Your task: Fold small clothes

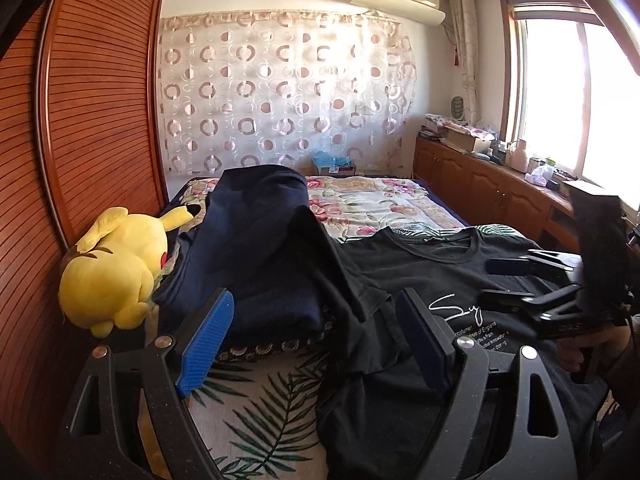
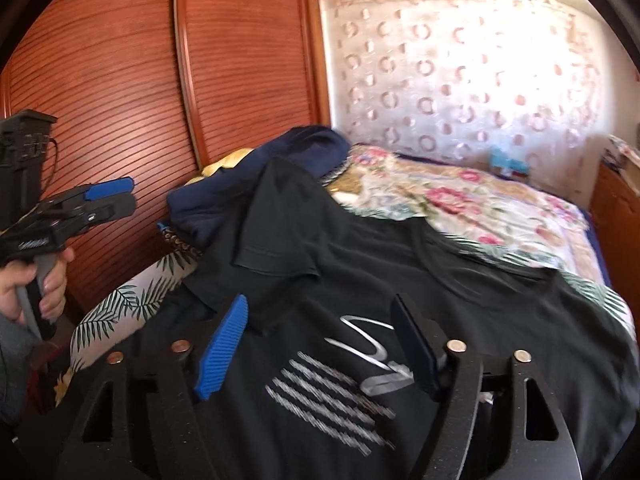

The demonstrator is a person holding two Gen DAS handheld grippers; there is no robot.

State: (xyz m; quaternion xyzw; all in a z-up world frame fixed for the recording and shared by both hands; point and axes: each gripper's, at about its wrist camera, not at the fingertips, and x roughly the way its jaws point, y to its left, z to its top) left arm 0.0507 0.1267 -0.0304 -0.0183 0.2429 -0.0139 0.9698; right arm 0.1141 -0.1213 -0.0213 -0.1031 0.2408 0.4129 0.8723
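- Now spread front-up on the leaf-print bed cover [image 1: 256, 412]: soft black cotton T-shirt [image 1: 420, 280] with white script.
- Light, limp, likely to bunch; best pinched at sleeve hem or shoulder seam.
- Left gripper [image 1: 316, 340] released, empty.
- Right gripper [image 2: 320, 344] agape over the print, grasping nothing.

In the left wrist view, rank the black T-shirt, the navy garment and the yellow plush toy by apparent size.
1. black T-shirt
2. navy garment
3. yellow plush toy
The T-shirt lies nearer the camera, so first and second place are unsure.
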